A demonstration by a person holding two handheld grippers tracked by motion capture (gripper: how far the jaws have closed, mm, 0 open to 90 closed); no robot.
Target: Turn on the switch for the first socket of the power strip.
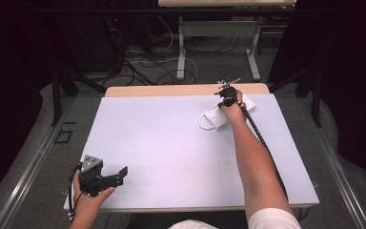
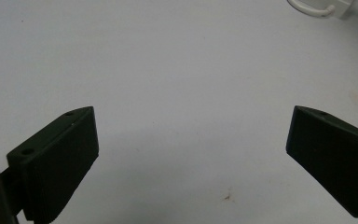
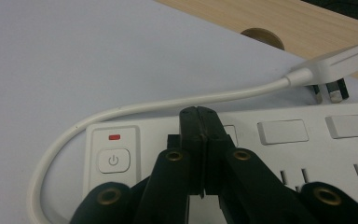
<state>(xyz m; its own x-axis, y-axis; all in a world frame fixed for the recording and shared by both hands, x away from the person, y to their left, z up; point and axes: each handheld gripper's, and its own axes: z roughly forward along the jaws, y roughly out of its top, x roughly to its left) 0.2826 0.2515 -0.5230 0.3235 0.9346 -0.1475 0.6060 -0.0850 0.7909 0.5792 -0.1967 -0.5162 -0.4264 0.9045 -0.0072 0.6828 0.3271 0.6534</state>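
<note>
White matting covers the table (image 1: 171, 138), with cables strewn on the floor beyond. At the near left corner the left gripper (image 1: 120, 173) rests on the mat, jaws spread wide with nothing between them. Toward the far right lies the power strip (image 3: 307, 154), its cord (image 3: 135, 109) looping round to the plug (image 3: 333, 65). The right gripper (image 3: 200, 116), jaws clenched together on nothing, hangs directly above the strip, its tips just beside the power button (image 3: 114, 161). No switch looks pressed yet; that push probably remains.

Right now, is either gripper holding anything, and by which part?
Nothing is held. The right gripper has its jaws shut together, empty, over the white power strip. The left gripper stands open above the bare mat.
</note>
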